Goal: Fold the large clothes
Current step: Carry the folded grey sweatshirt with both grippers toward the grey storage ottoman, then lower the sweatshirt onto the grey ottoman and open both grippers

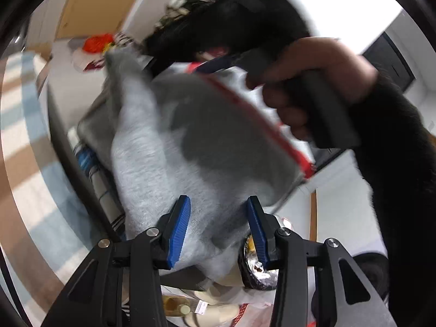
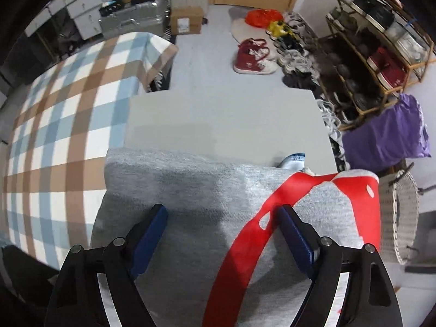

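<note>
Sweatshirt (image 2: 190, 190), grey with a red print (image 2: 245, 245), lay folded on the grey table (image 2: 218, 114) in the right wrist view, filling the lower half from 8 to 4 o'clock.

Right gripper (image 2: 222, 219) was spread wide, blue pads on either side of the fabric. Left pad sat over plain grey cloth at 7 o'clock, right pad at the edge of the red print at 5 o'clock. Could not tell whether the pads touched the cloth or hovered just above. Nothing pinched between them.

Left wrist view was motion-blurred. Left gripper (image 1: 216, 209) was also spread, blue pads apart with the grey sweatshirt (image 1: 169, 141) bulging between and beyond them toward 12 o'clock. Cloth lay against or just beside the inner face of the left pad; contact with the right pad unclear. No pinch visible.

At 2 o'clock in that view, the person's right hand (image 1: 308, 81) in a black sleeve gripped the dark handle (image 1: 324, 109) of the other tool, near the red-edged side of the garment.

Checked bedspread (image 2: 60, 125) lay at 9 o'clock beside the table, shoe rack (image 2: 368, 54) at 2 o'clock, wicker basket (image 2: 400, 218) at 4 o'clock.
</note>
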A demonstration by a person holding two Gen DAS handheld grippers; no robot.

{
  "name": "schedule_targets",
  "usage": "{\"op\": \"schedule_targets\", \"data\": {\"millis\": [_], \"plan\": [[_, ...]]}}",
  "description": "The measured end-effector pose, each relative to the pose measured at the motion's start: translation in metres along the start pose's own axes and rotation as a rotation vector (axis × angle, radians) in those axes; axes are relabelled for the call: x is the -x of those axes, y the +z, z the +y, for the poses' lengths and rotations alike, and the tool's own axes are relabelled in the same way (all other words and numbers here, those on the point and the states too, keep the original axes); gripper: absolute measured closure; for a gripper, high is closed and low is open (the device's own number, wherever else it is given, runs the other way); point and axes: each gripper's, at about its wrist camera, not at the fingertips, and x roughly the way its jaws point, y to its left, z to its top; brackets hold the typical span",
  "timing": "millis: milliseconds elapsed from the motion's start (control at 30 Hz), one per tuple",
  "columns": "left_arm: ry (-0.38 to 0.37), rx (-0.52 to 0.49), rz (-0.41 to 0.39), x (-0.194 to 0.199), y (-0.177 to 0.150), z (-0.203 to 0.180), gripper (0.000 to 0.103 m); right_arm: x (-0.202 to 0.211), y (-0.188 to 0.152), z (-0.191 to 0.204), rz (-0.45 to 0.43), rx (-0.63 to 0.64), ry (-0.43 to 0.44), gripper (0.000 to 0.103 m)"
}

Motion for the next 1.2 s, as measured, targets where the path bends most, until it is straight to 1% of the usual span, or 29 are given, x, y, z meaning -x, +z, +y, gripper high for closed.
{"op": "schedule_targets", "data": {"millis": [33, 67, 100, 133, 167, 200, 233, 267, 333, 367, 400, 433, 500, 567, 633, 667, 700, 733, 800, 833, 867, 900, 967, 1000, 1033, 1067, 1200], "plan": [[-0.011, 0.022, 0.001, -0.001, 0.0, 0.005, 0.066, 0.003, 0.0, 0.0, -0.011, -0.006, 0.002, 0.017], [-0.034, 0.057, 0.001, -0.002, 0.001, 0.013, 0.066, 0.011, -0.004, -0.002, -0.038, -0.009, 0.018, 0.017], [-0.04, 0.07, 0.002, -0.002, 0.001, 0.016, 0.066, 0.02, -0.005, -0.005, -0.06, -0.013, 0.041, 0.017], [-0.042, 0.083, 0.007, -0.002, 0.002, 0.019, 0.066, 0.037, -0.013, -0.015, -0.108, -0.046, 0.104, 0.019], [-0.046, 0.083, 0.012, -0.003, 0.003, 0.02, 0.066, 0.048, -0.017, -0.021, -0.139, -0.077, 0.148, 0.019], [-0.043, 0.077, 0.016, -0.004, 0.004, 0.02, 0.066, 0.073, -0.035, -0.036, -0.195, -0.138, 0.236, 0.019], [-0.032, 0.07, 0.016, -0.005, 0.005, 0.019, 0.066, 0.09, -0.05, -0.045, -0.231, -0.163, 0.28, 0.018], [-0.026, 0.066, 0.016, -0.004, 0.003, 0.017, 0.066, 0.105, -0.066, -0.052, -0.269, -0.178, 0.297, 0.017], [-0.018, 0.069, 0.019, -0.005, 0.005, 0.015, 0.066, 0.127, -0.101, -0.063, -0.318, -0.175, 0.275, 0.004], [-0.02, 0.075, 0.022, -0.003, 0.002, 0.012, 0.066, 0.132, -0.111, -0.065, -0.324, -0.169, 0.264, 0.003], [-0.027, 0.087, 0.024, -0.002, 0.004, 0.012, 0.066, 0.132, -0.132, -0.072, -0.313, -0.171, 0.266, 0.003], [-0.037, 0.099, 0.019, 0.001, 0.006, 0.012, 0.066, 0.129, -0.139, -0.074, -0.297, -0.175, 0.279, 0.003], [-0.076, 0.115, 0.008, 0.01, 0.011, 0.007, 0.066, 0.111, -0.162, -0.083, -0.251, -0.199, 0.361, 0.003], [-0.108, 0.099, -0.015, 0.019, 0.022, 0.0, 0.066, 0.091, -0.169, -0.088, -0.214, -0.236, 0.398, 0.003], [-0.106, 0.054, -0.052, 0.029, 0.038, -0.01, 0.065, 0.069, -0.174, -0.092, -0.214, -0.285, 0.432, 0.0], [-0.095, 0.03, -0.068, 0.033, 0.052, -0.014, 0.062, 0.062, -0.175, -0.094, -0.211, -0.309, 0.441, 0.0], [-0.061, 0.016, -0.086, 0.034, 0.067, -0.016, 0.051, 0.057, -0.174, -0.098, -0.206, -0.334, 0.45, 0.0], [-0.028, 0.012, -0.098, 0.032, 0.077, -0.015, 0.045, 0.054, -0.172, -0.101, -0.202, -0.361, 0.461, 0.0], [0.01, 0.019, -0.105, 0.021, 0.097, -0.011, 0.045, 0.048, -0.171, -0.112, -0.204, -0.411, 0.513, 0.0], [0.012, 0.025, -0.104, 0.016, 0.103, -0.008, 0.045, 0.047, -0.171, -0.115, -0.206, -0.428, 0.54, 0.0], [0.016, 0.03, -0.087, 0.005, 0.112, -0.005, 0.045, 0.046, -0.171, -0.119, -0.21, -0.445, 0.571, 0.0], [0.021, 0.037, -0.051, -0.009, 0.12, -0.002, 0.045, 0.045, -0.171, -0.123, -0.216, -0.455, 0.598, 0.0], [0.039, 0.029, -0.002, -0.032, 0.122, 0.001, 0.045, 0.044, -0.172, -0.124, -0.226, -0.437, 0.612, 0.0], [0.053, 0.024, -0.001, -0.036, 0.124, 0.002, 0.045, 0.042, -0.172, -0.125, -0.236, -0.432, 0.617, 0.0], [0.066, 0.023, -0.013, -0.042, 0.123, 0.005, 0.045, 0.04, -0.175, -0.123, -0.242, -0.429, 0.619, 0.0], [0.06, 0.036, -0.031, -0.046, 0.122, 0.01, 0.045, 0.038, -0.174, -0.124, -0.251, -0.424, 0.624, 0.0], [0.01, 0.048, -0.066, -0.034, 0.101, 0.023, 0.046, 0.03, -0.173, -0.124, -0.266, -0.434, 0.65, 0.0]]}}
